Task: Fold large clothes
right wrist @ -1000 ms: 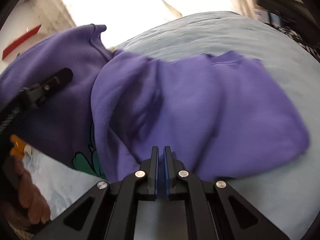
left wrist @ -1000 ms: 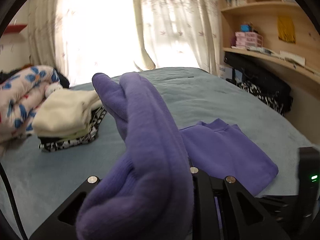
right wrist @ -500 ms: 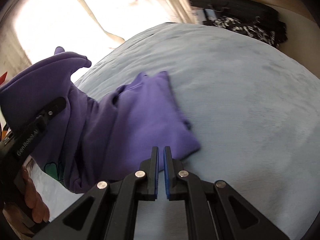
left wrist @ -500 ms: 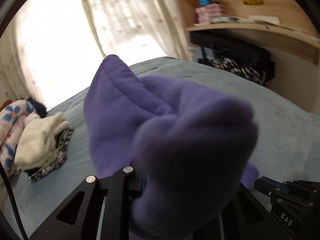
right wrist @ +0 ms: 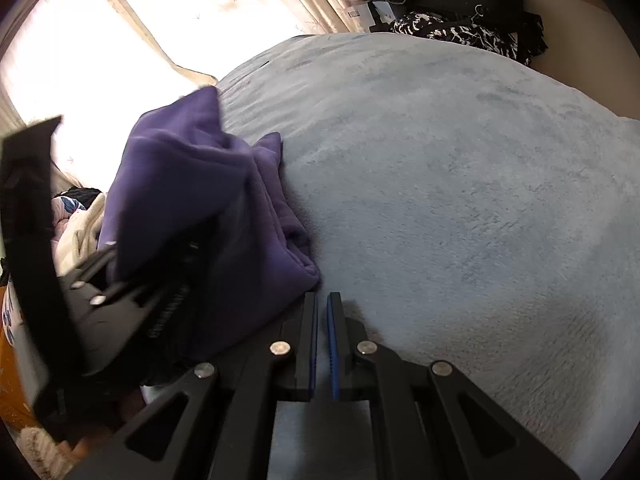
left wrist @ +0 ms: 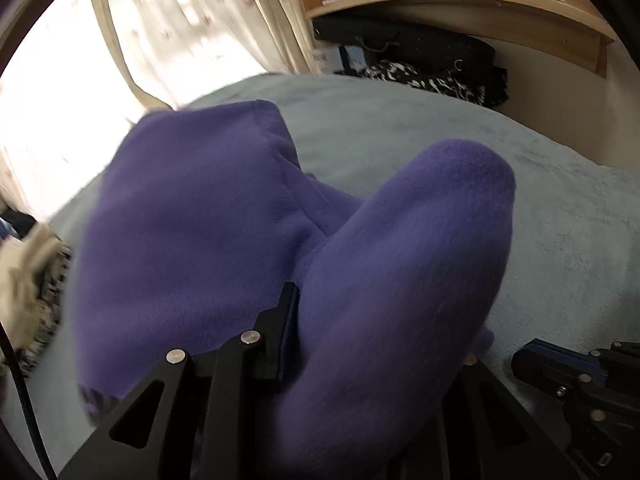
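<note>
Room: bright window with pale flowered curtains (left wrist: 192,28) behind the bed; wooden shelf (left wrist: 460,0) with pink boxes at upper right.
Bed: pale blue fleecy blanket (right wrist: 460,200) covers it, mostly bare on the right side.
Purple garment: a thick purple fleece top (left wrist: 180,240), bunched into folds. In the left wrist view it fills the middle and drapes over the left claw; in the right wrist view it lies heaped on the blanket's left part (right wrist: 208,208), its lower corner just beside the right claw's tips.
Left claw: (left wrist: 360,340) jaws opening, with a fat roll of the purple fabric between them; the left finger (left wrist: 280,336) shows against the cloth, the right one is buried under it.
Right claw: (right wrist: 322,308) fingers pressed nearly together, blue pads facing, nothing between them; it points down at bare blanket beside the garment.
Other clothes: cream and black-and-white patterned pile (left wrist: 32,280) at the left edge, blurred.
Far side: black-and-white patterned cloth (right wrist: 452,32) and dark bags under the shelf.
</note>
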The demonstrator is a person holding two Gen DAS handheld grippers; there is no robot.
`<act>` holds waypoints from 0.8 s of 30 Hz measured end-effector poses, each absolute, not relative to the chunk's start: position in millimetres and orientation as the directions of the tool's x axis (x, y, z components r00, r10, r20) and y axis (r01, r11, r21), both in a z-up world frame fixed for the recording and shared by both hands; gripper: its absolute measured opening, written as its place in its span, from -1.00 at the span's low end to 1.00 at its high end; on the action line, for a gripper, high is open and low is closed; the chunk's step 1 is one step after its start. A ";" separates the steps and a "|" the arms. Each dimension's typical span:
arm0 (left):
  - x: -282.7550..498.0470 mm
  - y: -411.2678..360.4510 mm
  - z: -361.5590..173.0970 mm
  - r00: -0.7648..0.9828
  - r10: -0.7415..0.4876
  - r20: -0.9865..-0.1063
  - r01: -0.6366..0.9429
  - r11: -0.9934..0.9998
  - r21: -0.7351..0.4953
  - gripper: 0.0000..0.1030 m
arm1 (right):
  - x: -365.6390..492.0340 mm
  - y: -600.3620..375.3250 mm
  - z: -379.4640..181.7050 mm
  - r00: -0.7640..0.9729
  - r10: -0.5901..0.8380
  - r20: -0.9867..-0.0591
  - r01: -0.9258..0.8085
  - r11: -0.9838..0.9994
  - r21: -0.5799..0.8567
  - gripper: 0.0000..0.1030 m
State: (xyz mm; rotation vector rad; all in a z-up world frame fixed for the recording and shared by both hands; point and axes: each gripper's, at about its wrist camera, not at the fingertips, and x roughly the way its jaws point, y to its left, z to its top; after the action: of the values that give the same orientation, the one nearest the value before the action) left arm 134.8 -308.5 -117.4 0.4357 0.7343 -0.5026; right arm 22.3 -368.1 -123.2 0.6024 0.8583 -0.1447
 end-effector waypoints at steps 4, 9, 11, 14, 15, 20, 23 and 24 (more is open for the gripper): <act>133.9 -300.0 -112.0 0.610 -0.354 -0.709 0.604 0.786 0.128 -0.08 | 20.7 -371.6 -120.3 0.654 0.112 -0.748 0.353 0.830 0.433 -0.90; 137.7 -277.8 -99.5 0.520 -0.502 -0.691 0.670 0.741 -0.033 0.55 | 24.8 -380.0 -90.9 0.697 0.180 -0.694 0.279 0.824 0.494 -0.90; 140.7 -270.3 -96.6 0.484 -0.538 -0.690 0.688 0.721 -0.079 0.57 | 28.7 -384.1 -73.1 0.719 0.178 -0.672 0.255 0.832 0.493 -0.74; 145.4 -257.4 -95.1 0.428 -0.587 -0.687 0.704 0.694 -0.154 0.60 | 33.5 -390.9 -44.5 0.765 0.196 -0.613 0.209 0.825 0.524 -0.31; 146.3 -256.4 -94.2 0.423 -0.592 -0.686 0.706 0.690 -0.161 0.60 | 36.8 -391.7 -35.7 0.774 0.224 -0.592 0.179 0.819 0.545 -0.31; 142.6 -246.5 -90.1 0.384 -0.624 -0.680 0.726 0.660 -0.195 0.71 | 70.4 -379.2 -19.3 0.716 0.415 -0.561 0.020 0.792 0.610 -0.31; 136.8 -242.3 -86.9 0.356 -0.637 -0.683 0.746 0.634 -0.202 0.81 | 92.4 -368.7 -24.4 0.658 0.452 -0.603 -0.005 0.803 0.596 -0.22; 134.0 -240.0 -85.8 0.347 -0.638 -0.687 0.752 0.627 -0.203 0.81 | 99.8 -365.9 -28.1 0.634 0.464 -0.619 -0.014 0.807 0.591 -0.06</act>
State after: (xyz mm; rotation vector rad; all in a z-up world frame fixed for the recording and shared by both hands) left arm 134.0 -240.0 -85.8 0.1592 0.8137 -0.9069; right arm 99.8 -365.9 -28.1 0.5839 0.8492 0.2913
